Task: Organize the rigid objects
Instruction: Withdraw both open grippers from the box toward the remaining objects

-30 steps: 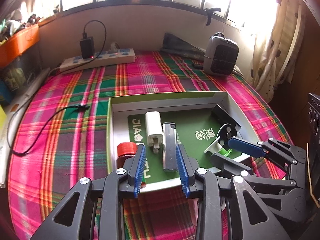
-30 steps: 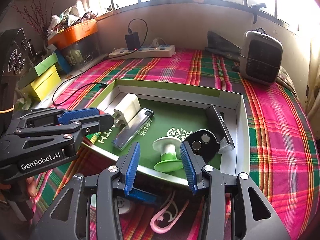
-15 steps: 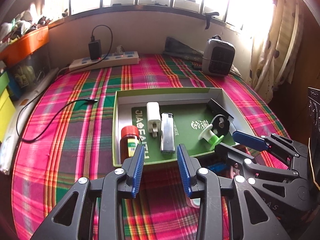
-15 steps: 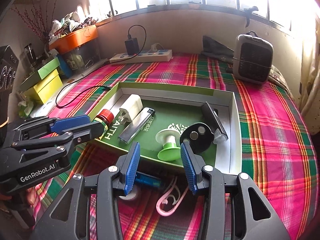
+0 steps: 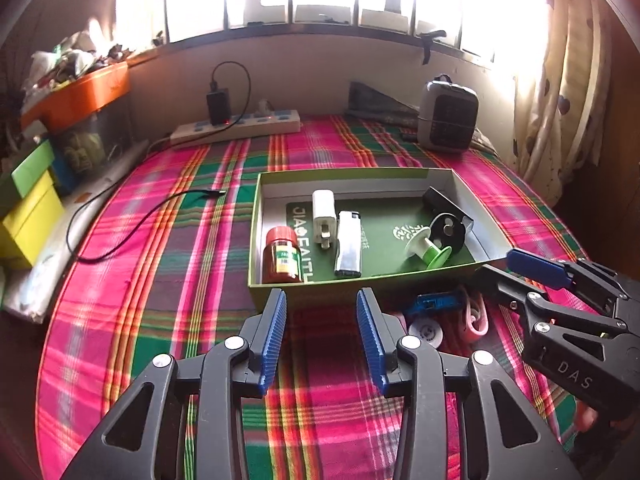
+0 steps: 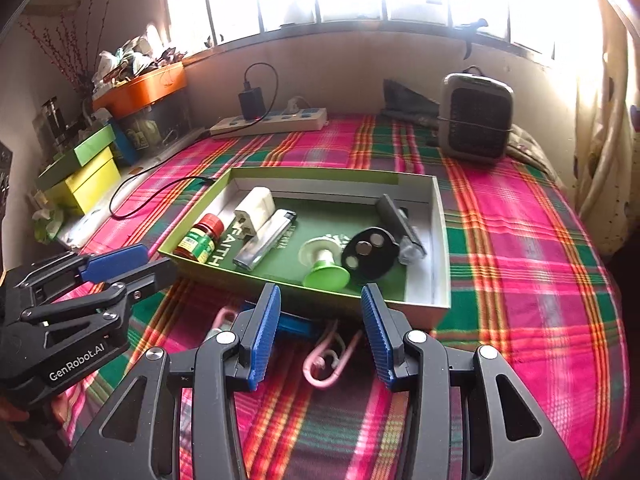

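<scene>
A shallow green box lies on the plaid cloth. It holds a red-capped bottle, a white charger, a silver lighter, a green and white spool, a black disc and a black clip. My left gripper hangs before the box's near wall, jaws opening, nothing between them. My right gripper stands open and empty. Below the box lie a blue item, a pink hook and a white disc.
A white power strip with a black adapter sits at the back by the wall. A grey heater stands at the back right. A black cable trails left of the box. Yellow and green boxes are stacked at the left edge.
Both grippers have drawn back from the box toward the near side. The left jaws have widened and the red-capped bottle now lies free in the box.
</scene>
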Available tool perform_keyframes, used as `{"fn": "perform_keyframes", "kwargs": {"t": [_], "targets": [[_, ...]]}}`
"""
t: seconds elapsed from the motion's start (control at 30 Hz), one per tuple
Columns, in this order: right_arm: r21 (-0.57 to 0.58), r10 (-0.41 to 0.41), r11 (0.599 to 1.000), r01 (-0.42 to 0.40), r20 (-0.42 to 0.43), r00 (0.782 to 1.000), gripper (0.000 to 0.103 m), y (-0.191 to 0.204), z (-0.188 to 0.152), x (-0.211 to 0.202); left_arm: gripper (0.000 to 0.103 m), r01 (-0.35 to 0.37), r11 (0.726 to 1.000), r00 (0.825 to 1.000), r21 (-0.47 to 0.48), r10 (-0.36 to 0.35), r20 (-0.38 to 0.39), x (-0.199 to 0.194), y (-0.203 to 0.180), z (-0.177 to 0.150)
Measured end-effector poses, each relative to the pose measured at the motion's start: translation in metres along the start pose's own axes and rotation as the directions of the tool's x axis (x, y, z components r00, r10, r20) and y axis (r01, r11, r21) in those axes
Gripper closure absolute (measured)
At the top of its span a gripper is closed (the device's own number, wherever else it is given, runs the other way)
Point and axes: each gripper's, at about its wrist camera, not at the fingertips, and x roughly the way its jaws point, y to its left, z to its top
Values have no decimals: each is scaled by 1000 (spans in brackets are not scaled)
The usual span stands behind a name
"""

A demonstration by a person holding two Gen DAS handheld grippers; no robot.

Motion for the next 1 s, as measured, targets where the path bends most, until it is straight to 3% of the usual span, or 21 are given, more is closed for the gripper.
{"fn": "perform_keyframes", "kwargs": {"t": [0.43, 1.0], "targets": [[35, -49, 998, 50, -34, 998, 59, -14, -20, -6, 66, -67, 997, 998, -22, 67, -14, -5, -5, -25], [73, -50, 996, 55, -81, 996, 59, -22, -36, -4, 67, 12, 997, 999, -74, -15, -37, -4, 10, -41]]}}
